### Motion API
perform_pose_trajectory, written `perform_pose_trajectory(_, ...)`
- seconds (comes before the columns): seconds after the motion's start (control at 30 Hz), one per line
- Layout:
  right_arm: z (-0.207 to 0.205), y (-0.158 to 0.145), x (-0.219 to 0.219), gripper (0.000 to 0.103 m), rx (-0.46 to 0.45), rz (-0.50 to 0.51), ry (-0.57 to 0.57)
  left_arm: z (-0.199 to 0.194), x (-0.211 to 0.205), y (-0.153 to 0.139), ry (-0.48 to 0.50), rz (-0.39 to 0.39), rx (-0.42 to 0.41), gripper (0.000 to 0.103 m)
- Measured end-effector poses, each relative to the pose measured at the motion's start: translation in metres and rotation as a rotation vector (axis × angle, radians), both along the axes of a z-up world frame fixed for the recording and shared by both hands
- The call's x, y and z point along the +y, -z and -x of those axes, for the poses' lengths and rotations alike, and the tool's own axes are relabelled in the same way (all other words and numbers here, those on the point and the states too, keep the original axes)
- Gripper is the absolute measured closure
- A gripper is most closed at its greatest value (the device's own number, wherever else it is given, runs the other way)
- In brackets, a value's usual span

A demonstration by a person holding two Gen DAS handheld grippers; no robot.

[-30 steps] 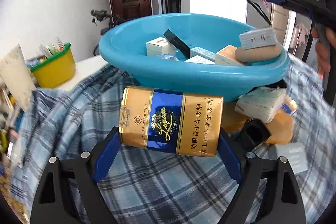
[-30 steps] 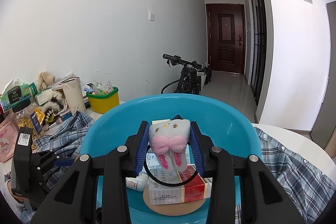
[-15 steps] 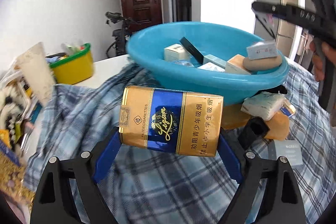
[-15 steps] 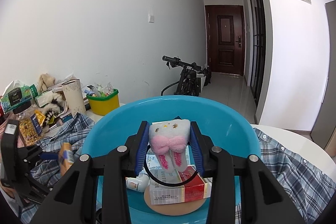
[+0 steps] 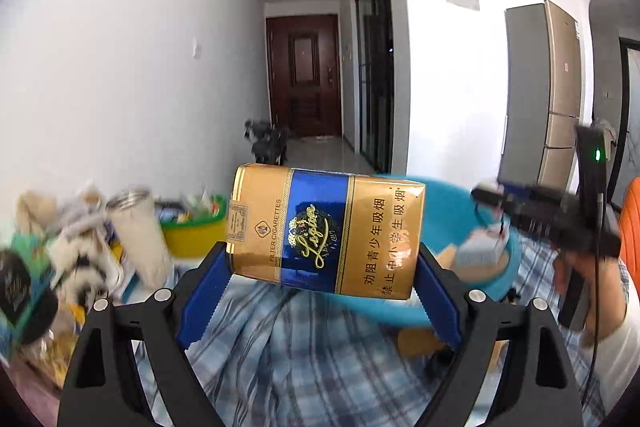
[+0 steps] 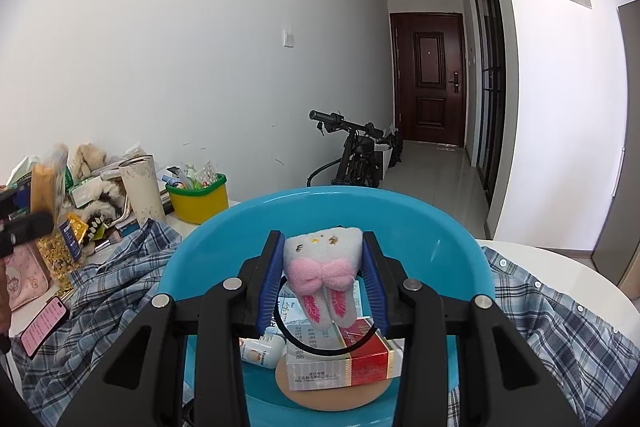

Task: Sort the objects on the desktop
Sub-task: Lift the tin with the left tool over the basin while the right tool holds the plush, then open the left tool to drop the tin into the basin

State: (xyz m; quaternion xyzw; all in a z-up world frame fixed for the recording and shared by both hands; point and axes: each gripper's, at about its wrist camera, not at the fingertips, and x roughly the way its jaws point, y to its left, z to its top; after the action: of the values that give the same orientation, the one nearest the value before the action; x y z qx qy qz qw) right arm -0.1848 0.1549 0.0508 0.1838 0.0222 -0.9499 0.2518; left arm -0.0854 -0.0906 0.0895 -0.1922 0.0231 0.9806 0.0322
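Left gripper: I have it raised above the plaid cloth, with a gold-and-blue cigarette pack clamped crosswise between the blue pads. The jaws stand wide, spread to the pack's full length, one pad on each short end. The pack hangs clear of the cloth, left of and nearer than the blue basin.

Right gripper: narrow gap, closed on a small white plush toy with a pink bow and a black loop dangling under it. It hangs over the basin's middle, above a red-and-white carton, a small bottle and a tan disc lying inside.

Step in hand, as I judge it: carry each item over the basin and let go.

How to do it well:
- Bring the pack right and farther until all of it is past the basin's near rim before opening; held by its ends, it would tip off the rim if released early.
- Keep the left gripper off the right one, which already sits over the bowl. Drop the toy first and back the right side out, or bring the pack in toward the left wall.
- Lower before release; the loop may snag a pad.

Left edge of the table: yellow tub, tall cup, snack bags, phone, all untouched.
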Motion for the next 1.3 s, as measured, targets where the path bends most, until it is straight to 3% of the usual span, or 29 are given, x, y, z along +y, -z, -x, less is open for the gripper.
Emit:
perform_pose_trajectory(0.33, -0.003, 0.003, 0.007, 0.066, -0.008, 0.013, 0.007, 0.063, 0.04, -0.011, 0.037, -0.039, -0.009, 0.014)
perform_pose_trajectory(0.57, -0.001, 0.008, 0.015, 0.066, -0.024, 0.016, 0.02, 0.093, 0.058, 0.039, 0.006, -0.023, -0.063, 0.014)
perform_pose_trajectory(0.77, -0.006, 0.007, 0.013, 0.066, -0.002, 0.017, 0.022, 0.099, 0.063, 0.069, 0.009, -0.004, -0.099, 0.014)
perform_pose_trajectory(1.3, -0.012, 0.012, 0.003, 0.066, 0.012, -0.007, 0.014, 0.1, 0.057, 0.08, 0.006, -0.01, -0.115, 0.014)
